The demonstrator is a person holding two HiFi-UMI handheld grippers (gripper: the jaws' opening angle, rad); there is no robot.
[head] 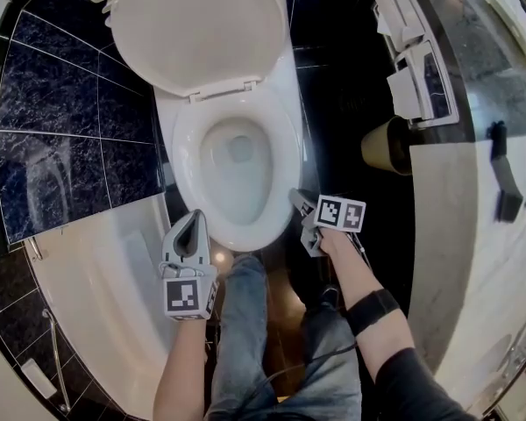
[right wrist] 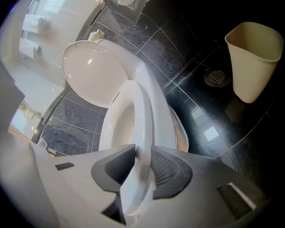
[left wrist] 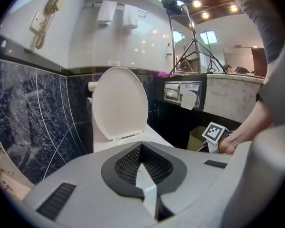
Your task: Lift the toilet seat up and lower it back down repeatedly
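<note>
The white toilet [head: 237,235] has its lid [head: 197,24] up against the wall, while the seat [head: 285,169] lies low over the bowl. My right gripper [head: 296,200] is at the seat's front right edge. In the right gripper view the seat's rim [right wrist: 140,113] runs between the two mesh pads of the right gripper [right wrist: 142,163], which press on it from both sides. My left gripper [head: 195,217] hangs just off the bowl's front left, its jaws together at the tip [left wrist: 141,146] with nothing in them; it points at the lid [left wrist: 119,101].
A beige bin [head: 386,146] stands on the dark floor right of the toilet. Paper holders [head: 416,77] are on the wall beyond it, beside a marble counter [head: 482,235]. A white bathtub [head: 96,270] lies at the left. The person's legs [head: 245,323] are in front of the bowl.
</note>
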